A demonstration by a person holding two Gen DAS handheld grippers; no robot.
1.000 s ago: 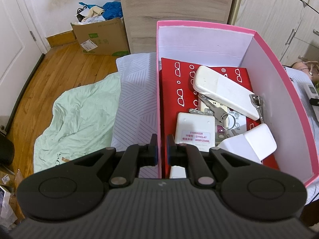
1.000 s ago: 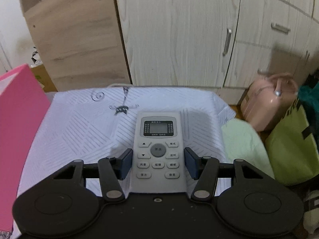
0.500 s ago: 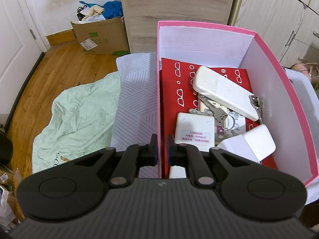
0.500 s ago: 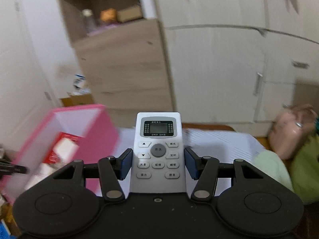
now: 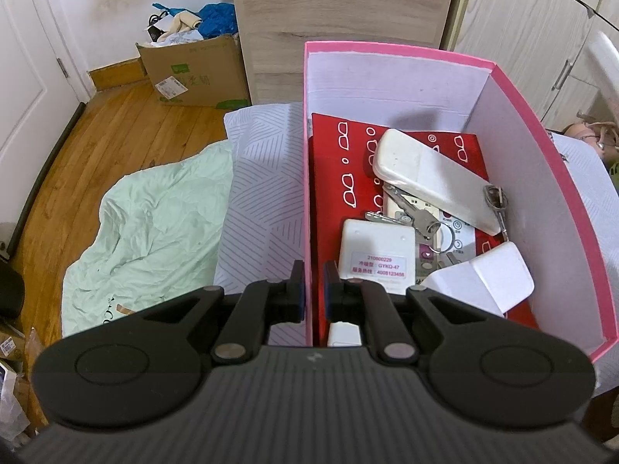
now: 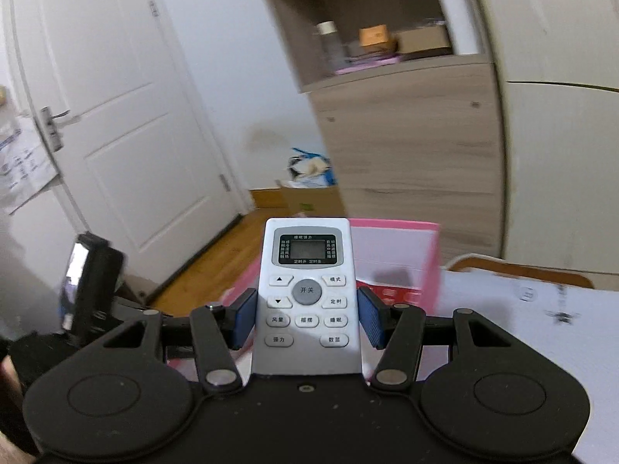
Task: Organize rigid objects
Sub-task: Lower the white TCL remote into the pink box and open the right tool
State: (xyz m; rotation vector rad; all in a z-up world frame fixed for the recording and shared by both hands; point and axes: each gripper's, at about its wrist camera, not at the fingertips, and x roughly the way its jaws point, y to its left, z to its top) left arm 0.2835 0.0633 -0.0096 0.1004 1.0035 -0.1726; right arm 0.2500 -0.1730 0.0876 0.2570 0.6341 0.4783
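Right grip: right gripper (image 6: 306, 319) has its blue pads (image 6: 244, 319) pinching the grey remote (image 6: 307, 294) by its long edges, screen end pointing away from the hand.
Left grip: left gripper (image 5: 313, 290) has its fingers pressed together on the near wall of the pink box (image 5: 541, 178), one finger outside and one inside.
Remote position: it is carried in the air, with the box now just behind and below it in the right wrist view.
Change: a second ago the remote lay low over the patterned white sheet (image 6: 522, 309); it has since been lifted and swung toward the box, while the left hand has not shifted.
Box contents: a long white remote (image 5: 433, 178), keys on a ring (image 5: 421, 220), a white labelled unit (image 5: 377, 255) and other white pieces lie on a red card (image 5: 348, 162).
Meaning: pick-up looks done; what remains is probably lowering the remote into the steadied box and letting go.
Risk: the pile inside is crowded, so it may land tilted.
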